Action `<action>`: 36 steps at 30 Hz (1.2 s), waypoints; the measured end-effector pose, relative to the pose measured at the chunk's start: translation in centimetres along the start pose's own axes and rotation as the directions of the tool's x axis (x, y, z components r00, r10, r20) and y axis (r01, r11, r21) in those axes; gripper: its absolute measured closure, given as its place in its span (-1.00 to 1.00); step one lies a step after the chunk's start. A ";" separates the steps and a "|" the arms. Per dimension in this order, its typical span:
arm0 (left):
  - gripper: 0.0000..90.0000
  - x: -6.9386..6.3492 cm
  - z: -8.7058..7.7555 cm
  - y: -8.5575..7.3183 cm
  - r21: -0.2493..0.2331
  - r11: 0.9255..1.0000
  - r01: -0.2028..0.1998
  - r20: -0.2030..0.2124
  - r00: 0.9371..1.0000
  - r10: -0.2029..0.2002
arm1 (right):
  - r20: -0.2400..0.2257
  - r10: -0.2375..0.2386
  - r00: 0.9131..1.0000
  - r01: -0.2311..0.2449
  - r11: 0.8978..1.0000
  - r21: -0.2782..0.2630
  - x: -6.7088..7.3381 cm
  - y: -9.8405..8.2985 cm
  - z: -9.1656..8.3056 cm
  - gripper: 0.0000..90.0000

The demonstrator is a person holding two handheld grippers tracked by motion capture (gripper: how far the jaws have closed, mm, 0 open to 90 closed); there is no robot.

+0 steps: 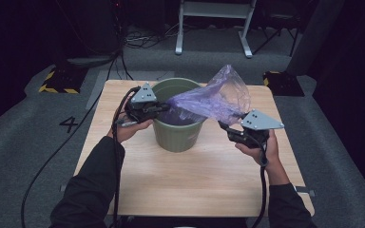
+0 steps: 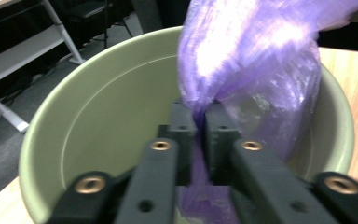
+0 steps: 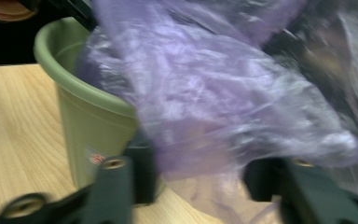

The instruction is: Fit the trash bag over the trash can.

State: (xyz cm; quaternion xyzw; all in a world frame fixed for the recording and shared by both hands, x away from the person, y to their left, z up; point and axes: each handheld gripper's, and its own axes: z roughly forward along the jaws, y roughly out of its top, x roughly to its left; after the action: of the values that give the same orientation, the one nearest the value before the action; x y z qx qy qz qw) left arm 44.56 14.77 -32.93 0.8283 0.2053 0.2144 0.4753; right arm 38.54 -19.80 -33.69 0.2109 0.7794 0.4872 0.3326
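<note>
Purple bag (image 1: pixel 214 102) stretches over the green bin (image 1: pixel 178 130); left gripper (image 1: pixel 164 107) pinches its edge above the rim, right gripper (image 1: pixel 224 127) spread around the film.

big dark "4" (image 1: pixel 69 124) marked on the grey floor just off the table's left edge, small sticker (image 3: pixel 96 158) on the green bin's (image 3: pixel 93 135) outer wall, red print too blurry to read, nothing else legible
</note>
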 end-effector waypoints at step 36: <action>0.99 -4.9 -3.4 -0.8 -0.084 0.988 -0.126 0.029 0.991 0.129 | -0.192 -0.113 0.975 0.094 0.990 -0.107 5.5 2.9 1.3 0.13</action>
State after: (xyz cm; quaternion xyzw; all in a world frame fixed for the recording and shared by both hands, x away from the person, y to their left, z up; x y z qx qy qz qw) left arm 38.54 14.89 -32.84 0.8231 0.1347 0.2383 0.4976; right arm 35.67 -14.15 -33.16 0.1038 0.7939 0.5252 0.2883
